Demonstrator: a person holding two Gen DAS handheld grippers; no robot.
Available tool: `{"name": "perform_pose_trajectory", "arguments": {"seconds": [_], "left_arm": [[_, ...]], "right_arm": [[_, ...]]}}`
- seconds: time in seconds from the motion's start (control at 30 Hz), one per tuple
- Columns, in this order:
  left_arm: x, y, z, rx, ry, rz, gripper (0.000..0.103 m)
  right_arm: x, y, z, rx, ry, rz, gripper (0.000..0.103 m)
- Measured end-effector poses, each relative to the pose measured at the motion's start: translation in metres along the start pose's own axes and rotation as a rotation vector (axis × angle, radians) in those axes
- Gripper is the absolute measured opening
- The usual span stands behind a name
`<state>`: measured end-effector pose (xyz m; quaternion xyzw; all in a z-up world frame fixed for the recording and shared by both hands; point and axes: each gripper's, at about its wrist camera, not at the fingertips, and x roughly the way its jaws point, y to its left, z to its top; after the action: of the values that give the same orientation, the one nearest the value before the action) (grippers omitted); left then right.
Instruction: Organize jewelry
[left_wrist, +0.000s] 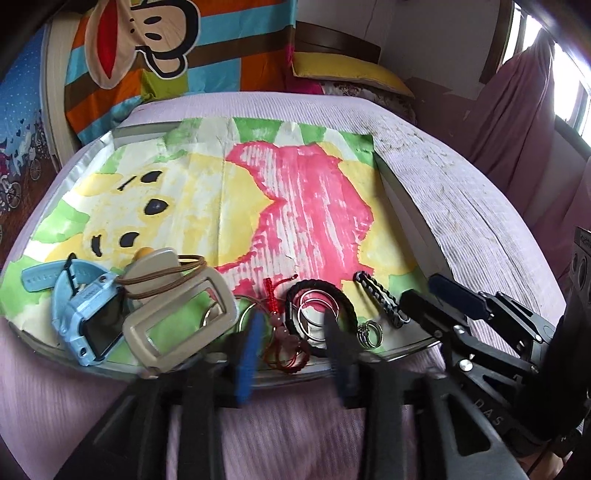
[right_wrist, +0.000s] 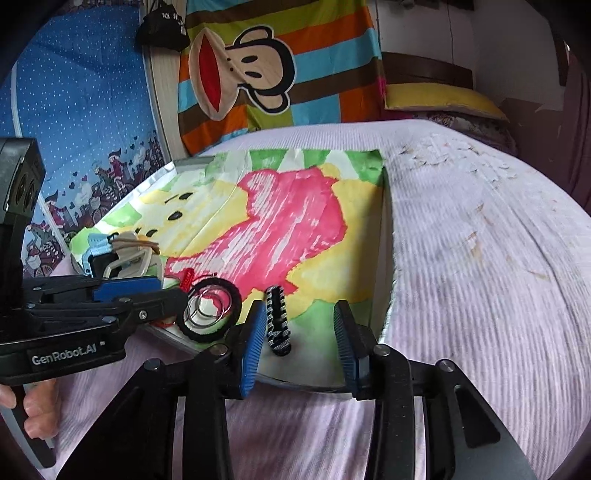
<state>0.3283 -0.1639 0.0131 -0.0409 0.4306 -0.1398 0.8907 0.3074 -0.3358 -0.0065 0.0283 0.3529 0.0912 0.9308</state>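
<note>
Jewelry lies along the near edge of the tray (left_wrist: 399, 192): watch (left_wrist: 88, 317), black bracelet (left_wrist: 345, 306), rings (left_wrist: 369, 332). Your left gripper (left_wrist: 291, 332) and right gripper (right_wrist: 300, 325) both hover with jaws open and empty (picking hasn't begun). Next, close on one piece. All this sits on a lilac bed (right_wrist: 480, 258).

A striped monkey-print cloth (right_wrist: 273, 70) is seen at upper centre, a yellow pillow (right_wrist: 439, 98) at upper right (partly shadowed), a blue dotted sheet (right_wrist: 81, 107) at upper left.
</note>
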Motion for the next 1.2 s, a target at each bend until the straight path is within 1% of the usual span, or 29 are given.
{"name": "perform_pose_trajectory", "arguments": {"seconds": [0.03, 0.07, 0.17, 0.23, 0.27, 0.33, 0.43, 0.5, 0.63, 0.83, 0.93, 1.0, 1.13, 1.2], "left_arm": [[-0.002, 0.0, 0.0, 0.0, -0.01, -0.001, 0.044], [-0.005, 0.0, 0.0, 0.004, -0.022, 0.002, 0.046], [-0.013, -0.002, 0.0, 0.018, -0.044, 0.011, 0.047], [-0.019, -0.004, 0.0, 0.025, -0.06, 0.016, 0.048], [-0.023, -0.004, 0.0, 0.029, -0.075, 0.023, 0.053], [-0.033, -0.005, -0.001, 0.037, -0.115, 0.039, 0.06], [-0.046, -0.005, -0.001, 0.042, -0.161, 0.054, 0.063], [-0.054, -0.002, -0.002, 0.039, -0.181, 0.063, 0.065], [-0.07, 0.005, -0.006, 0.027, -0.23, 0.093, 0.074], [-0.09, 0.019, -0.014, -0.008, -0.286, 0.126, 0.088], [-0.099, 0.026, -0.02, -0.023, -0.316, 0.138, 0.092], [-0.106, 0.03, -0.024, -0.029, -0.335, 0.152, 0.095], [-0.118, 0.038, -0.034, -0.039, -0.359, 0.182, 0.1], [-0.124, 0.041, -0.039, -0.043, -0.372, 0.19, 0.1]], "right_arm": [[-0.003, -0.001, 0.0, 0.003, -0.008, -0.001, 0.034], [-0.005, -0.002, 0.001, 0.006, -0.016, -0.001, 0.034], [-0.012, -0.006, 0.002, 0.023, -0.041, 0.001, 0.034], [-0.016, -0.008, 0.003, 0.036, -0.057, 0.004, 0.04], [-0.018, -0.009, 0.003, 0.041, -0.067, 0.004, 0.042], [-0.024, -0.01, 0.004, 0.05, -0.088, 0.01, 0.042], [-0.033, -0.01, 0.005, 0.059, -0.116, 0.017, 0.043], [-0.039, -0.008, 0.005, 0.063, -0.132, 0.021, 0.048], [-0.051, -0.004, 0.004, 0.062, -0.166, 0.033, 0.051], [-0.069, 0.006, 0.0, 0.06, -0.211, 0.042, 0.064], [-0.078, 0.012, -0.003, 0.052, -0.236, 0.047, 0.067], [-0.084, 0.016, -0.005, 0.045, -0.251, 0.046, 0.075], [-0.097, 0.026, -0.008, 0.021, -0.289, 0.031, 0.08], [-0.103, 0.029, -0.009, 0.018, -0.303, 0.029, 0.083]]}}
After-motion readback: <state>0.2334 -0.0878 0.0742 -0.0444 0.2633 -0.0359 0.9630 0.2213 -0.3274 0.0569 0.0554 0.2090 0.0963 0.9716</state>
